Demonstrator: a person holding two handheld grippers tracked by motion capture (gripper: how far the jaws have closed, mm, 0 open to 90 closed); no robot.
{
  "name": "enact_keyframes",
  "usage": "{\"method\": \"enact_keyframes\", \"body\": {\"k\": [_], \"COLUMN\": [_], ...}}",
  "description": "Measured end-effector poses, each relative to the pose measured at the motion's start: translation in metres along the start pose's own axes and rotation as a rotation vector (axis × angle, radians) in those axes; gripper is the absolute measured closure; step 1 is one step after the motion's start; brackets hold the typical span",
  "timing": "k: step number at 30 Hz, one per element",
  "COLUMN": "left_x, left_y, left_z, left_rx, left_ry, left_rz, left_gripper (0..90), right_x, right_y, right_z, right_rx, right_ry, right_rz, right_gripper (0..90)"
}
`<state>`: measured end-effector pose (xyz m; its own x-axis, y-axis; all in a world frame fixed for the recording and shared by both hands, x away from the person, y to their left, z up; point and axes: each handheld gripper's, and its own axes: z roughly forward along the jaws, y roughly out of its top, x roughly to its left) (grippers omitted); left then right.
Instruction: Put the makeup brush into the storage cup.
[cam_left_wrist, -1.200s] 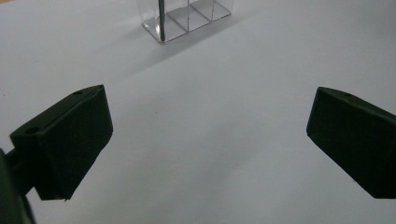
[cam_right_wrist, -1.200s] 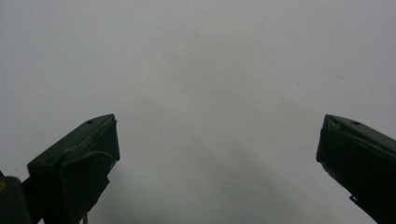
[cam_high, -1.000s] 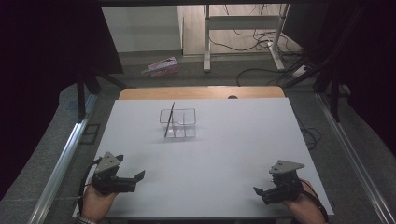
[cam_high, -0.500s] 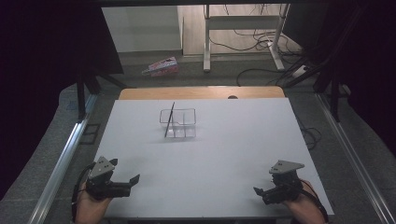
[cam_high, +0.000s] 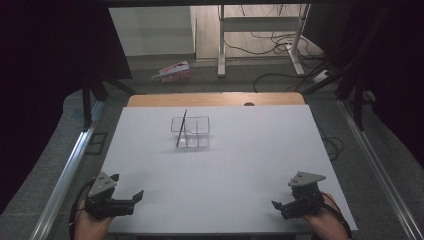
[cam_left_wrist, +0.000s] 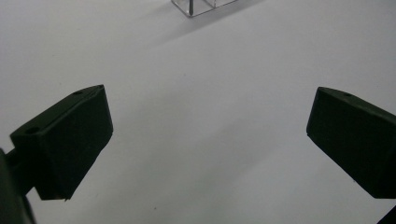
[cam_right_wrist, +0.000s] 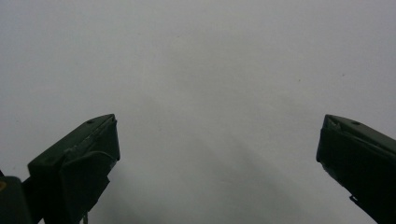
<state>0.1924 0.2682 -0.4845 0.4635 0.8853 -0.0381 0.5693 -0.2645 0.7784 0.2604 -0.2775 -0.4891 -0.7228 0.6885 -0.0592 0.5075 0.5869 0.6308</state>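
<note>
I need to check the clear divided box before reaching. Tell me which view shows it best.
The high view: the whole clear divided box sits mid-table with a thin dark stick leaning in it. The left gripper view catches just its near corner at the top edge. The right gripper view shows bare table.

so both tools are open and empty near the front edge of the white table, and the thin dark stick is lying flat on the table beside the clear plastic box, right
Not quite. The thin dark stick is not lying flat beside the clear plastic box: it stands tilted inside it, leaning over the rim, as the high view shows. The rest holds: the left tool and right tool are open and empty near the front edge of the white table.
</note>
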Motion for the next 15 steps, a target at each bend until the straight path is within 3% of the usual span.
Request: {"method": "enact_keyframes", "body": {"k": [15], "left_x": [0.003], "left_y": [-0.012], "left_z": [-0.004], "left_rx": [0.04], "left_ry": [0.034], "left_rz": [0.001], "left_gripper": [0.8], "right_x": [0.0], "right_y": [0.0], "right_z": [0.001], "right_rx": [0.005], "right_ry": [0.001], "right_rz": [-0.002], "right_gripper": [0.0]}}
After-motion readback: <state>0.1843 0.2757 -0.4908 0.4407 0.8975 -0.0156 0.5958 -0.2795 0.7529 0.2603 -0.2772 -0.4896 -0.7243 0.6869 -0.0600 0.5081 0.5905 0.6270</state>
